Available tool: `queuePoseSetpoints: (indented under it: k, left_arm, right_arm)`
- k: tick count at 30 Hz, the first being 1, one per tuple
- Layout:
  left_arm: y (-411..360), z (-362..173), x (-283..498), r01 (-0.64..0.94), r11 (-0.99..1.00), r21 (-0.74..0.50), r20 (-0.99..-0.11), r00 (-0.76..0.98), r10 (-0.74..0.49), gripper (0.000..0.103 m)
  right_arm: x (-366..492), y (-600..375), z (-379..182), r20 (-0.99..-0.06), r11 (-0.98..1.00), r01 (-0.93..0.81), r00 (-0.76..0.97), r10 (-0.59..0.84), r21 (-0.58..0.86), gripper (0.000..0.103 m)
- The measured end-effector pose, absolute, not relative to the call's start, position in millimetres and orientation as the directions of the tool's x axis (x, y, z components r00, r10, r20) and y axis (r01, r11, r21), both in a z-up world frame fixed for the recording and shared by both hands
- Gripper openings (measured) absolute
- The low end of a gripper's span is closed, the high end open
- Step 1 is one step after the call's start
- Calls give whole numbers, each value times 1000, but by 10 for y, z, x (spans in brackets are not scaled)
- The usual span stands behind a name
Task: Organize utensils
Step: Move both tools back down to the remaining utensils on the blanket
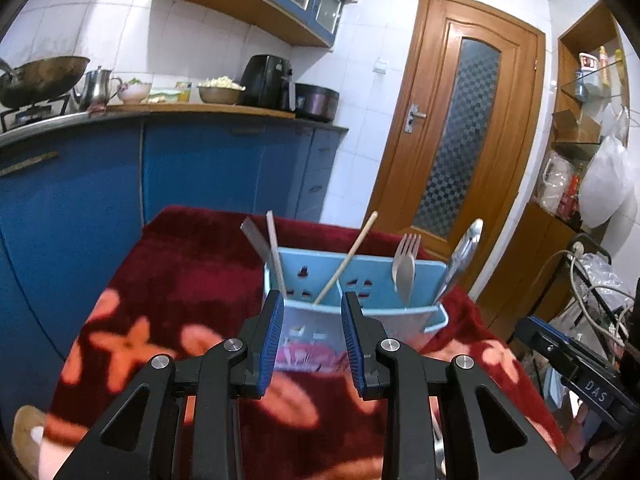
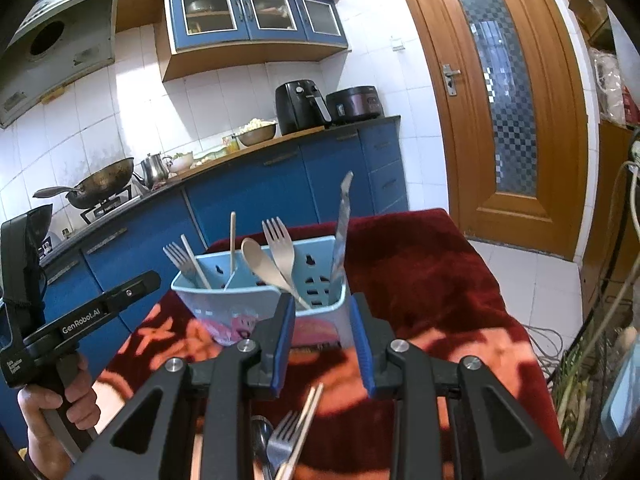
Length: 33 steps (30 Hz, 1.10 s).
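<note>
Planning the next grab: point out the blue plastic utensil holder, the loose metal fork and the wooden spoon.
Blue plastic utensil holder [image 2: 224, 300]: right wrist view, front wall.
Loose metal fork [image 2: 283, 436]: right wrist view, tines.
Wooden spoon [image 2: 256, 258]: right wrist view, bowl.

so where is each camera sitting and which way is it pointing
Left wrist: sits on the left tool, facing forward over the red cloth at the blue utensil holder, with the kitchen counter and door behind; its own open fingers show, and the right tool's body at the right edge.
Right wrist: sits on the right tool, facing the same holder; loose cutlery lies below; the left tool and hand show at left.
Shared: holder, cloth, air fryer, door.
</note>
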State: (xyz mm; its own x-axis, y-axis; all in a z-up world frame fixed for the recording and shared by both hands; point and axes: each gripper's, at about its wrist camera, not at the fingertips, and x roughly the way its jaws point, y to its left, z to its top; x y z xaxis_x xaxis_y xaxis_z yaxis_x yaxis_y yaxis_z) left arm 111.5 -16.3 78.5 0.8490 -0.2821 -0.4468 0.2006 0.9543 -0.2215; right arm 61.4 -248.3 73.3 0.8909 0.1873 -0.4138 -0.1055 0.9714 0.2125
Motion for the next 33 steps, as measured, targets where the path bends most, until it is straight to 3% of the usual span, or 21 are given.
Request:
queuePoseSetpoints:
  k: [22, 33]
  left_arm:
    - [-463, 290, 740, 227, 947, -229, -641, 696, -322, 30]
    - [-690, 147, 721, 262, 932, -250, -691, 626, -361, 30]
  right_arm:
    - [172, -2753, 266, -502, 955, -47, 843, 195, 292, 35]
    - [68, -2977, 108, -526, 946, -8, 829, 188, 324, 37]
